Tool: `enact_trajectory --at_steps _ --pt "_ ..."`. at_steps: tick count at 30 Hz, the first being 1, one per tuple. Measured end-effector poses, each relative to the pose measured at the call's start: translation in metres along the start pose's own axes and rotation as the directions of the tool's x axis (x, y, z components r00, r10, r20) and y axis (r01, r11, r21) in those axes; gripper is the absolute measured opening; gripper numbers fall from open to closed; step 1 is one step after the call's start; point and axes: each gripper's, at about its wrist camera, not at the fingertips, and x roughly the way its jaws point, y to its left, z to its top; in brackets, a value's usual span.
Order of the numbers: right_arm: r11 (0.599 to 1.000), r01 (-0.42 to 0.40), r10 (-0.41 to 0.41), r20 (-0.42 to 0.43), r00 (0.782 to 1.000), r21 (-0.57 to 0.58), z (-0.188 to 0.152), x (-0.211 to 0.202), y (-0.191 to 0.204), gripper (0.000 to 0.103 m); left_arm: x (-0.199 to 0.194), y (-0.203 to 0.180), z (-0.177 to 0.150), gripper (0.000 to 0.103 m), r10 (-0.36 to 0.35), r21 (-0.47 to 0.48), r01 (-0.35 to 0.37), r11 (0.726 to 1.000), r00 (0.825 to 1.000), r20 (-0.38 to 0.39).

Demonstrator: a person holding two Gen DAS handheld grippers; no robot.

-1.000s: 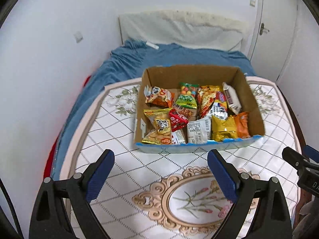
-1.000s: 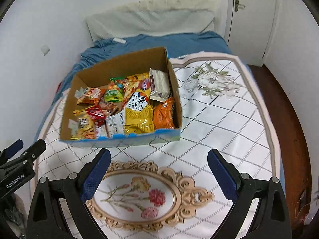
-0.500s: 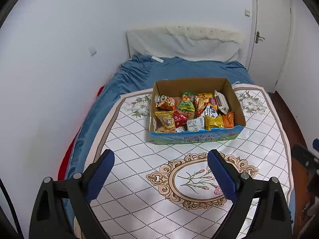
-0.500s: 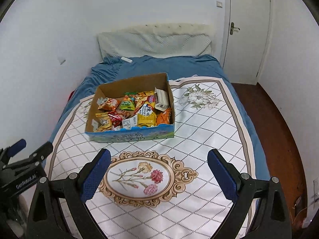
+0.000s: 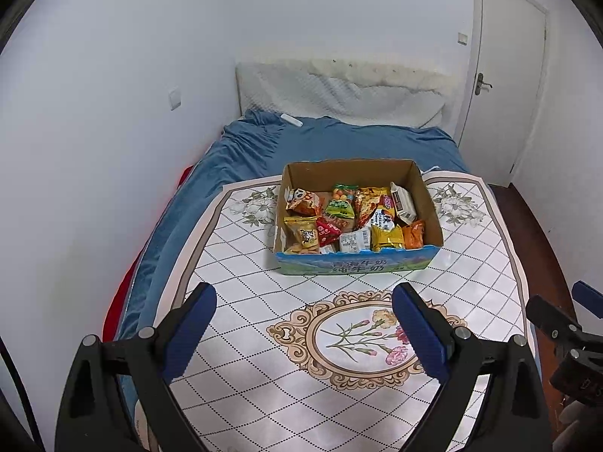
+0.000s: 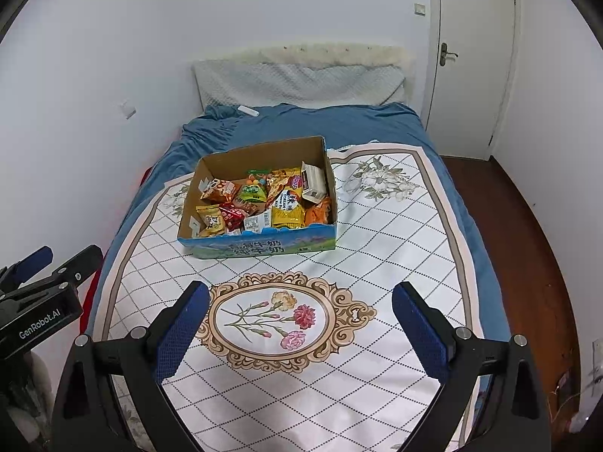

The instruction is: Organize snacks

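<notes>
A cardboard box (image 5: pixel 354 263) (image 6: pixel 260 249) with a blue printed front stands on the patterned bedspread, holding several snack packets in orange, yellow, green and red (image 5: pixel 341 209) (image 6: pixel 286 211). A white packet (image 5: pixel 402 203) leans in its right rear corner. My left gripper (image 5: pixel 304 307) hangs open and empty well back from the box, above the flower medallion (image 5: pixel 361 335). My right gripper (image 6: pixel 299 307) is also open and empty, equally far back. Each gripper shows at the edge of the other's view, the right gripper (image 5: pixel 561 324) and the left gripper (image 6: pixel 45 263).
The white quilted spread (image 6: pixel 395 233) covers a bed with a blue sheet (image 5: pixel 339 143) and a pale headboard cushion (image 5: pixel 339 94). White walls close in on the left. A white door (image 6: pixel 475 60) and brown floor (image 6: pixel 535 245) lie to the right.
Both grippers have pulled back and up from the box, which now looks much smaller and farther away. Both stay open and empty.
</notes>
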Motion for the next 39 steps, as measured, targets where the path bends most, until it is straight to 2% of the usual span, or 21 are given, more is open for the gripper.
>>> enact_trajectory --at_steps 3,5,11,19,39 --pt "1.0 0.014 -0.014 0.013 1.0 -0.01 0.003 0.004 0.0 0.102 0.007 -0.002 0.0 0.096 -0.008 -0.006 0.008 1.0 1.0 0.001" --pt "0.999 0.029 -0.028 0.021 0.999 -0.014 0.004 0.011 0.0 0.103 0.015 -0.004 0.0 0.102 -0.012 -0.001 0.012 1.0 1.0 -0.002" --pt "0.998 0.059 -0.059 0.057 0.997 -0.008 0.014 0.028 0.0 0.103 0.03 -0.011 0.005 0.102 0.02 0.025 -0.021 0.999 0.999 0.046" --pt "0.998 0.068 -0.068 0.084 0.994 0.003 0.026 0.044 0.001 0.103 0.039 -0.008 0.014 0.102 0.043 0.006 -0.044 0.999 0.996 0.08" --pt "0.998 0.068 -0.069 0.103 0.992 0.014 0.032 0.044 0.003 0.103 0.044 -0.007 0.013 0.103 0.05 -0.002 -0.05 0.999 0.996 0.076"
